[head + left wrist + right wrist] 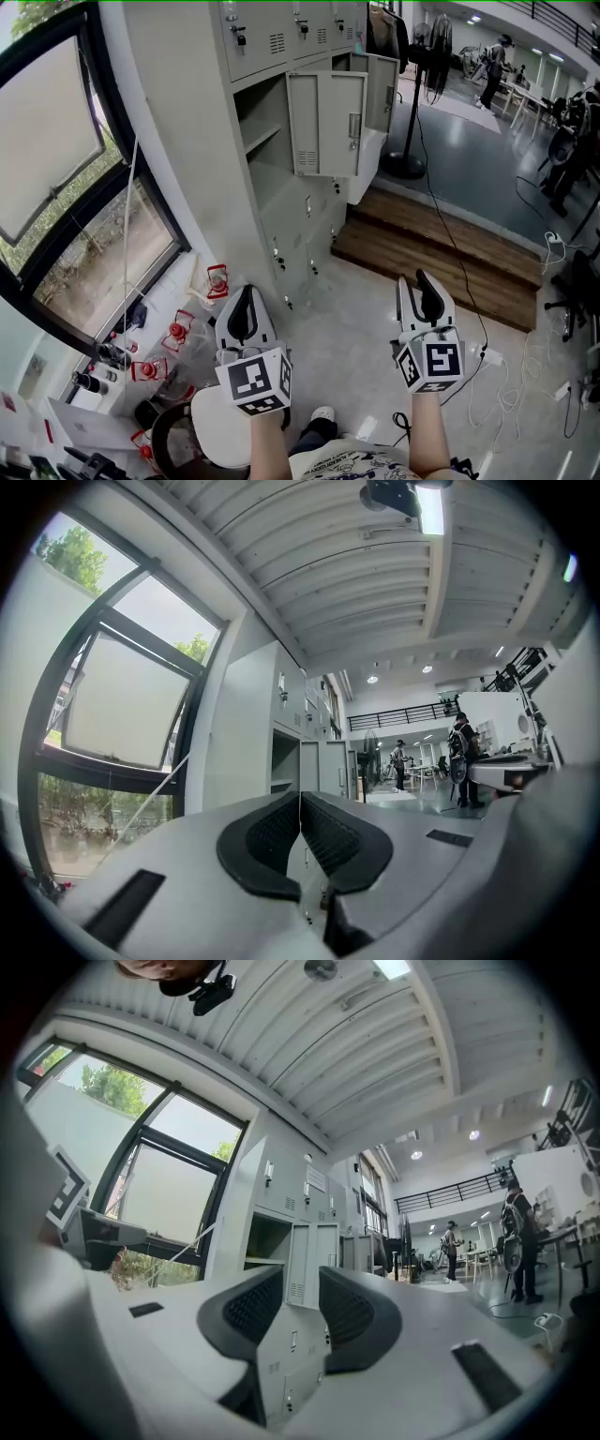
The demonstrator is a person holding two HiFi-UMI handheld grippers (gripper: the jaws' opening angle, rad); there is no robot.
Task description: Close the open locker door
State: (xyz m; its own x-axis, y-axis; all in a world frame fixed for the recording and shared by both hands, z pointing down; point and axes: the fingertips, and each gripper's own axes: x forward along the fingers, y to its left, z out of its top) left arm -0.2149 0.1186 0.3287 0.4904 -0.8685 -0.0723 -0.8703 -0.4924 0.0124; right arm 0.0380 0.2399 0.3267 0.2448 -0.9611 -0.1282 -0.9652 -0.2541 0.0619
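Note:
A grey locker bank [281, 202] stands ahead against the window wall. One locker door [326, 124] in the middle row hangs open, swung out toward the right, with a shelf visible inside its compartment [261, 127]. A second door [382, 91] behind it also stands ajar. The same open door [312, 1262] shows beyond the jaws in the right gripper view, and small and far as the open door [321, 769] in the left gripper view. My left gripper [246, 309] is shut and empty, well short of the lockers. My right gripper [419, 292] is open, nothing between its pads.
A low wooden platform [441, 248] runs along the right of the lockers, with a black fan stand [405, 159] on it. Cables [525, 370] trail over the floor at right. Red lanterns [178, 333] and clutter sit under the window at left. People stand far back.

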